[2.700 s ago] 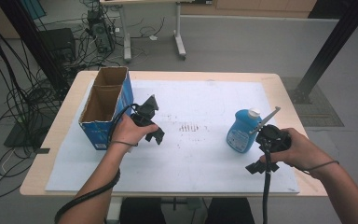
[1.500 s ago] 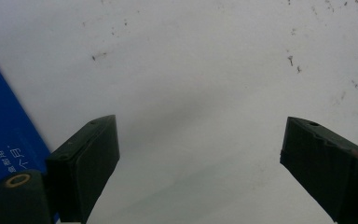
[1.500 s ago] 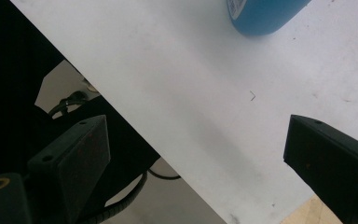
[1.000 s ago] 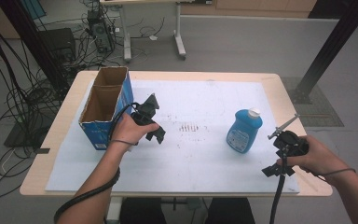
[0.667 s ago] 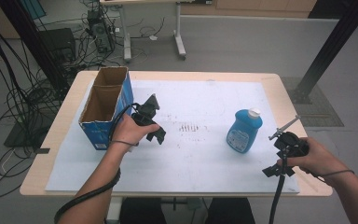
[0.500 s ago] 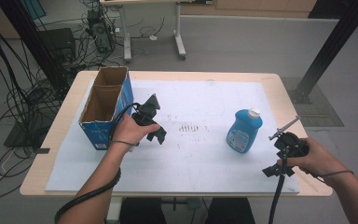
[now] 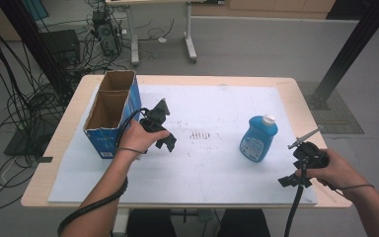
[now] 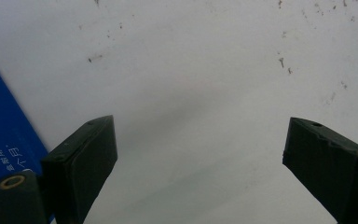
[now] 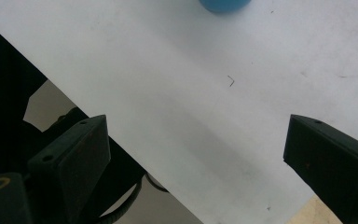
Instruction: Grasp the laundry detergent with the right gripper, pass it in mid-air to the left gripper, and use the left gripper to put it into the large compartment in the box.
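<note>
1. The blue bottle (image 7: 258, 138) stands upright on the white sheet (image 7: 217, 163), toward the surface's (image 7: 69, 128) right side, untouched.
2. The right gripper (image 7: 302, 163) hovers near it, fingers apart, nothing between them.
3. The left gripper (image 7: 159, 126) waits just beside the cardboard box (image 7: 109, 118), fingers likewise apart.
4. The box's two compartments look empty; judging by this, any packing is yet to come.

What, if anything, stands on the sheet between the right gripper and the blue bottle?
Nothing visible does. In the high view the right gripper, jaws open and empty, sits near the table's right edge, apart from the blue bottle, with bare white sheet between them. The right gripper view likewise shows unbroken sheet up to the bottle's base.
</note>
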